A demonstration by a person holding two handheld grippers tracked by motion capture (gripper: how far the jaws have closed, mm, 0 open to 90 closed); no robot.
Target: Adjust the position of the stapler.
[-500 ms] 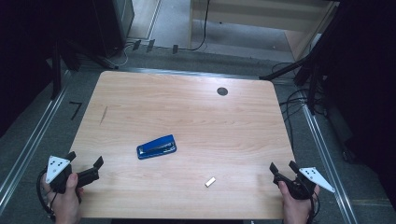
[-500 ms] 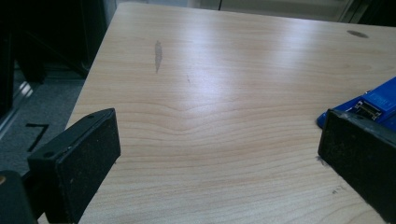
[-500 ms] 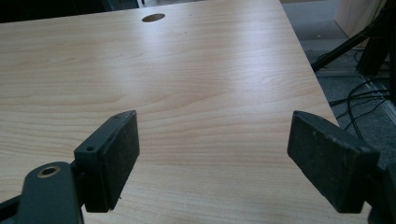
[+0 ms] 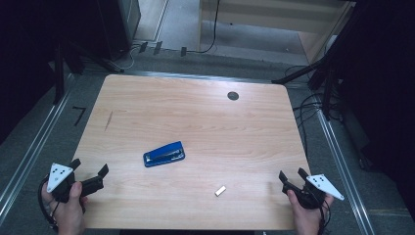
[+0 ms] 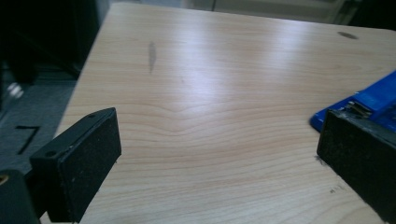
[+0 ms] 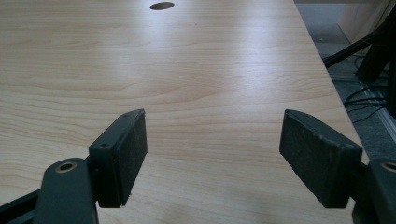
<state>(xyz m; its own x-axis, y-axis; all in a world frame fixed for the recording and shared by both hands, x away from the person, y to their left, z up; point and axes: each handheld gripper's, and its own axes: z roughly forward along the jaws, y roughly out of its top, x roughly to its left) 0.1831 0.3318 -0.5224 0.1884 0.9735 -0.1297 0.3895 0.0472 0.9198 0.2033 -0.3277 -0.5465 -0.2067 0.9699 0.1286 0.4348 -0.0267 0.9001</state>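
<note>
Both claws sit at the near corners of the bench (image 4: 195, 107), each with its jaws spread wide and nothing between them. The left claw (image 4: 90, 178) rests at the near left edge and the right claw (image 4: 289, 177) at the near right edge. The stapler (image 4: 164, 154) lies flat near the middle, closer to the left claw and well apart from both. A small white block (image 4: 220, 191), perhaps a strip of staples, lies nearer the front, between the stapler and the right claw.

The stapler is low, smooth and lies slantwise, so a claw that closes across its sloping top may slip and push it away. The block is small and thin; the jaws may close over it and miss, or flick it off the near edge.
</note>
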